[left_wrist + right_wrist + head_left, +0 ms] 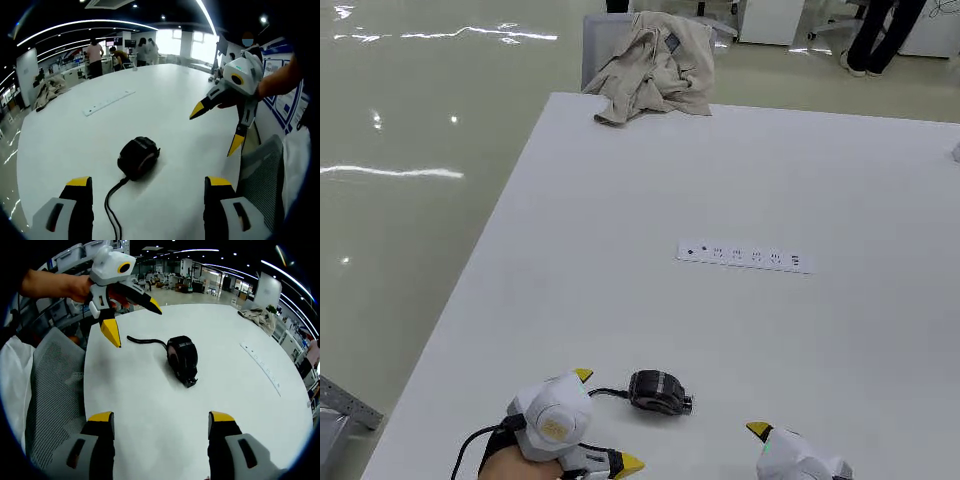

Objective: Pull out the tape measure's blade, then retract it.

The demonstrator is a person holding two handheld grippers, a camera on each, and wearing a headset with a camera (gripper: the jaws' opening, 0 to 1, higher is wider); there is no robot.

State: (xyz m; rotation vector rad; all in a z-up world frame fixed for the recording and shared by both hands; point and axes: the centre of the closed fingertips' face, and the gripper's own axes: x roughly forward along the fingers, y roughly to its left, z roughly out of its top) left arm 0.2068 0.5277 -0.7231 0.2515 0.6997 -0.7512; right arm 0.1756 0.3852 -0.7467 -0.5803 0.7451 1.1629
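A black tape measure (658, 391) lies on the white table (620, 250) near its front edge, blade retracted, a black strap trailing to its left. My left gripper (607, 420) hovers open just left of it; in the left gripper view the case (138, 156) sits ahead between the open jaws of the left gripper (148, 182), untouched. My right gripper (161, 420) is open too, with the tape measure (182, 357) a short way ahead of it. Each gripper shows in the other's view: right gripper (215, 130), left gripper (135, 322).
A white power strip (745, 257) lies across the middle of the table. A beige jacket (655, 65) is heaped at the far edge. A grey mesh chair (50, 390) stands at the near side. People stand at desks in the background.
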